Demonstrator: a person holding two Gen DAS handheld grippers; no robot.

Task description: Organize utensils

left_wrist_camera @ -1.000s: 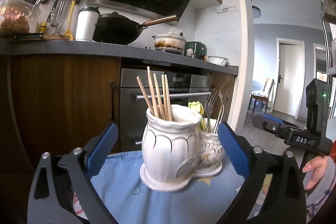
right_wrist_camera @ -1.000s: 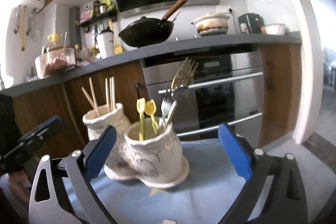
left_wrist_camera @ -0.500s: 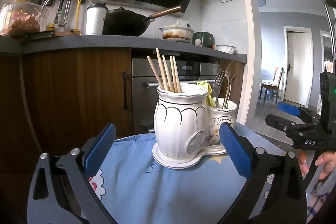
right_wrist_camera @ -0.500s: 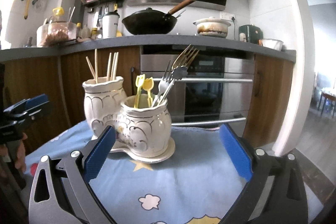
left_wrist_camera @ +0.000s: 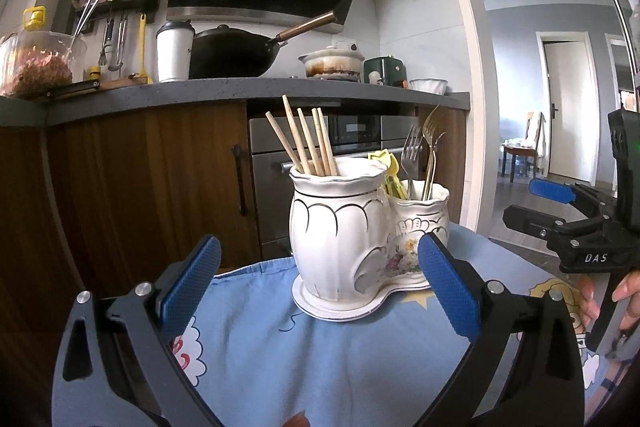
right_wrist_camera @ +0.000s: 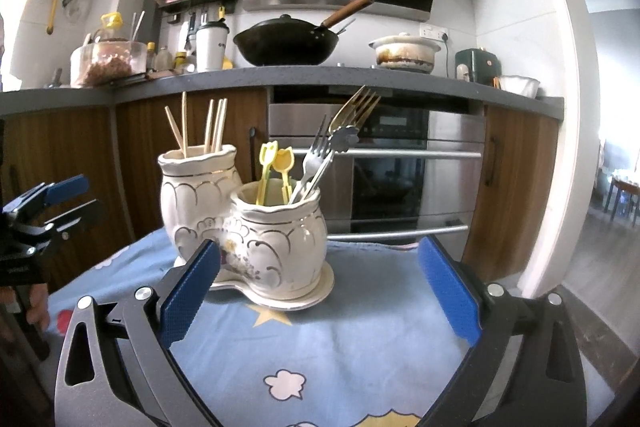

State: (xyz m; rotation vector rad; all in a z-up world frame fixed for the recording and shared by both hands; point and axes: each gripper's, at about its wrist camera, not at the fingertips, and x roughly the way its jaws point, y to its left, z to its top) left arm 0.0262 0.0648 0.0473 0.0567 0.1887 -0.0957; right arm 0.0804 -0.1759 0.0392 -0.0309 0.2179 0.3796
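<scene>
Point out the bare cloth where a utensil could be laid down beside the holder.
Bare blue cloth lies in front of the white holder, between it and the right gripper, whose jaws are open. More lies to the holder's right, up to the table edge. The left side is crowded: the open left gripper hovers there.

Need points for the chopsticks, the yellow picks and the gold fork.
chopsticks [left_wrist_camera: 308, 143], left wrist view, mid-shafts.
yellow picks [right_wrist_camera: 276, 163], right wrist view, tulip-shaped tops.
gold fork [right_wrist_camera: 356, 109], right wrist view, tines.
</scene>
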